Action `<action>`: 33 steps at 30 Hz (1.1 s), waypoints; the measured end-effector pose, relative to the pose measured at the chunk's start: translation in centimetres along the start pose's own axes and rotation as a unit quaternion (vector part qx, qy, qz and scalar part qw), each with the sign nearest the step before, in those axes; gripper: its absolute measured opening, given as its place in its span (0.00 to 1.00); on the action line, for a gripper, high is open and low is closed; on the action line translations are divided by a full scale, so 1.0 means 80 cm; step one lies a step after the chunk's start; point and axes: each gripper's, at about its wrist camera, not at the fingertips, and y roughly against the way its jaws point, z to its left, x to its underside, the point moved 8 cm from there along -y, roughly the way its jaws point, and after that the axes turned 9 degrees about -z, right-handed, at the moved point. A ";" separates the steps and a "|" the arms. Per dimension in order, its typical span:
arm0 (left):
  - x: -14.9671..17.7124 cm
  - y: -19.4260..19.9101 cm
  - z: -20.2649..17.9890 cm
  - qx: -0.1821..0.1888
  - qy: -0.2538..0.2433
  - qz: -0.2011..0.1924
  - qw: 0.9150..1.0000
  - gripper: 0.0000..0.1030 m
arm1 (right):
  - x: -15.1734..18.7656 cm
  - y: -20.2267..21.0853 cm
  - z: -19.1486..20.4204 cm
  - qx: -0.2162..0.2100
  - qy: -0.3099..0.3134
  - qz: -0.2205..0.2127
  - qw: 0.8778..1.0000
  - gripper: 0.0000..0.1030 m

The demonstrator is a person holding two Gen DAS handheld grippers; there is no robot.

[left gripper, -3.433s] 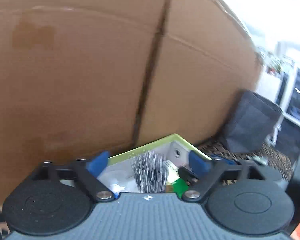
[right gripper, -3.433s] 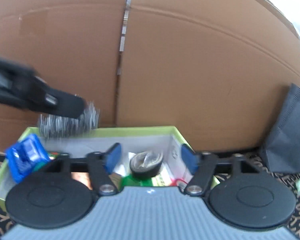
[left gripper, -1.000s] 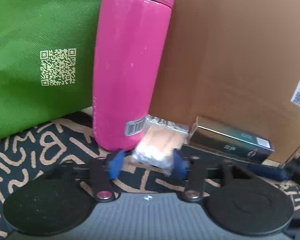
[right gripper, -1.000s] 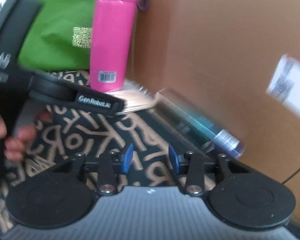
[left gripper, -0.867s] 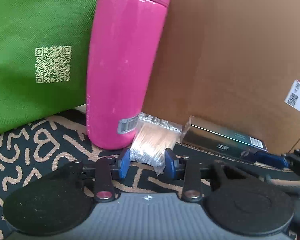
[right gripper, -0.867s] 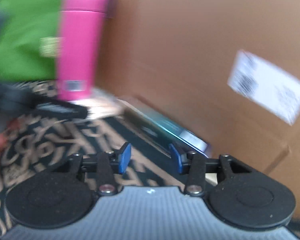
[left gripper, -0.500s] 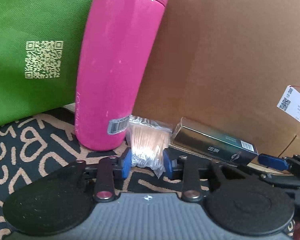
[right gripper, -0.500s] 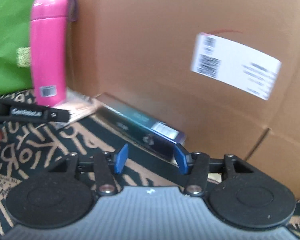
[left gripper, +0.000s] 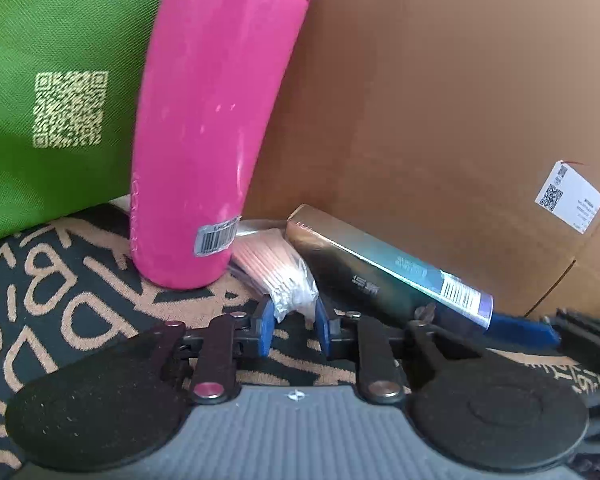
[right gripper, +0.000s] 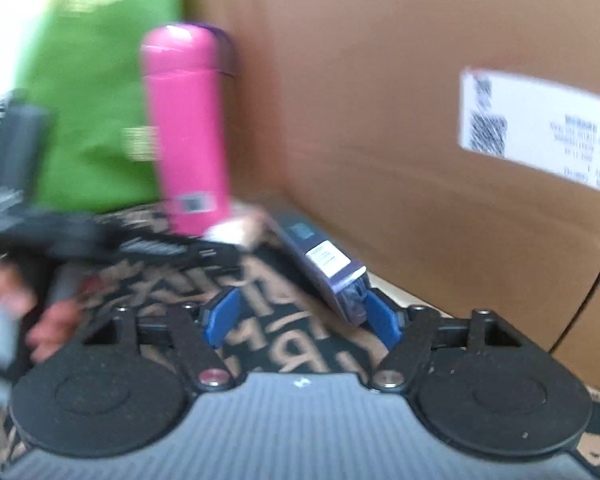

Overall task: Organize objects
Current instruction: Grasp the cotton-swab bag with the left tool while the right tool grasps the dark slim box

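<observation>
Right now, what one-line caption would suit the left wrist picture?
Left gripper pinching a plastic packet of cotton swabs beside an upright pink bottle and a long dark box.

A black mat [left gripper: 80, 312] with tan lettering carries everything. On it, a pink bottle [left gripper: 204, 128] stands upright at 11 o'clock; a clear packet of sticks [left gripper: 276, 268] lies just beside its base, and a dark long box [left gripper: 384, 272] lies toward 2 o'clock.
</observation>
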 end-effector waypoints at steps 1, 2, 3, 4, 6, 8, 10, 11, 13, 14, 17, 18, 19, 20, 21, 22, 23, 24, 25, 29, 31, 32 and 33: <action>0.000 0.003 0.001 -0.001 0.000 0.002 1.000 0.22 | 0.001 0.002 -0.007 0.018 0.000 0.002 1.000 0.60; 0.000 0.004 0.000 -0.002 -0.003 0.002 1.000 0.22 | 0.000 0.003 -0.014 0.041 0.008 0.000 0.999 0.60; 0.000 0.004 -0.001 -0.003 -0.006 0.002 1.000 0.22 | -0.001 0.003 -0.019 0.061 0.019 -0.001 0.998 0.60; 0.001 0.004 -0.002 -0.005 -0.011 0.002 1.000 0.22 | -0.003 -0.001 -0.024 0.078 0.027 0.001 0.997 0.60; 0.002 0.005 -0.003 -0.007 -0.016 0.000 1.000 0.21 | -0.003 -0.009 -0.024 0.088 0.037 0.004 0.995 0.60; 0.001 0.005 -0.002 -0.006 -0.012 0.000 1.000 0.21 | -0.004 -0.015 -0.019 0.093 0.041 0.013 0.995 0.60; 0.001 0.004 0.001 -0.008 -0.002 -0.004 1.000 0.22 | -0.004 -0.032 -0.012 0.095 0.046 0.015 0.994 0.60; 0.001 0.004 0.003 -0.007 0.006 -0.006 1.000 0.23 | -0.002 -0.038 -0.007 0.097 0.041 0.017 0.994 0.54; 0.000 0.003 0.004 -0.004 0.012 -0.006 1.000 0.23 | 0.002 -0.043 -0.002 0.104 0.026 0.029 0.994 0.35; 0.000 0.003 0.004 -0.003 0.013 -0.007 1.000 0.23 | 0.003 -0.041 0.005 0.111 0.027 0.031 0.993 0.33; 0.002 0.004 0.001 0.002 0.000 -0.006 1.000 0.17 | 0.012 -0.012 0.026 0.116 0.038 0.035 0.992 0.24; 0.002 0.005 -0.002 0.005 -0.005 -0.004 1.000 0.15 | 0.017 0.003 0.031 0.115 0.037 0.036 0.992 0.22; 0.003 0.005 -0.006 0.010 -0.010 0.001 1.000 0.08 | 0.024 0.020 0.035 0.120 0.035 0.037 0.991 0.21; 0.005 0.006 -0.011 0.024 -0.011 0.009 1.000 0.00 | 0.029 0.039 0.036 0.126 0.031 0.038 0.991 0.21; 0.008 0.007 -0.019 0.049 -0.005 0.020 0.999 0.00 | 0.037 0.059 0.038 0.129 0.023 0.037 0.991 0.21; 0.012 0.009 -0.029 0.077 0.003 0.030 0.997 0.00 | 0.045 0.079 0.040 0.129 0.014 0.036 0.991 0.21; 0.015 0.013 -0.042 0.102 0.002 0.038 0.994 0.00 | 0.054 0.100 0.041 0.132 0.006 0.038 0.990 0.21; 0.022 0.021 -0.060 0.118 -0.014 0.046 0.992 0.00 | 0.062 0.118 0.044 0.138 0.002 0.042 0.989 0.21; 0.024 0.023 -0.074 0.126 -0.037 0.051 0.990 0.00 | 0.071 0.138 0.047 0.144 0.000 0.046 0.988 0.21; 0.030 0.042 -0.105 0.103 -0.087 0.038 0.990 0.00 | 0.097 0.182 0.057 0.140 -0.014 0.060 0.988 0.21; 0.019 0.041 -0.091 0.052 -0.082 0.010 0.995 0.13 | 0.093 0.204 0.058 0.147 -0.014 0.049 0.988 0.23; 0.016 0.063 -0.088 0.028 -0.078 -0.009 0.997 0.33 | 0.091 0.211 0.058 0.150 -0.014 0.041 0.988 0.28; 0.016 0.080 -0.086 0.009 -0.070 -0.025 0.997 0.44 | 0.087 0.214 0.060 0.150 -0.018 0.031 0.988 0.32</action>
